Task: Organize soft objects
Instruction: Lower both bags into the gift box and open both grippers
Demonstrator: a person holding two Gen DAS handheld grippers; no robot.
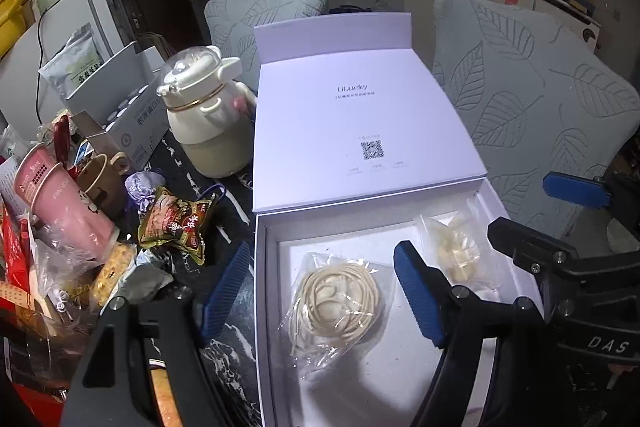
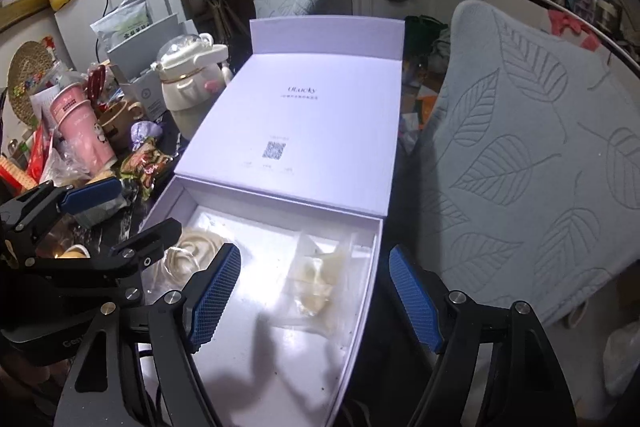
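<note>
Two black claws with blue ribbed pads, the left claw (image 1: 320,291) and the right claw (image 2: 316,299), hang released over one open white cardboard box (image 1: 264,307). Inside lie two clear plastic bags: one bag of coiled cream cord (image 1: 338,301), one bag of pale soft pieces (image 2: 316,287), well apart. Beyond, the box's raised lid (image 1: 352,115).

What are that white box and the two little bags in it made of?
The box looks like rigid matte cardboard: thick straight walls, a creased hinged lid. Both bags, one of coiled cream cord, one of pale lumps, look like thin clear plastic film, crinkled and glinting.
</note>
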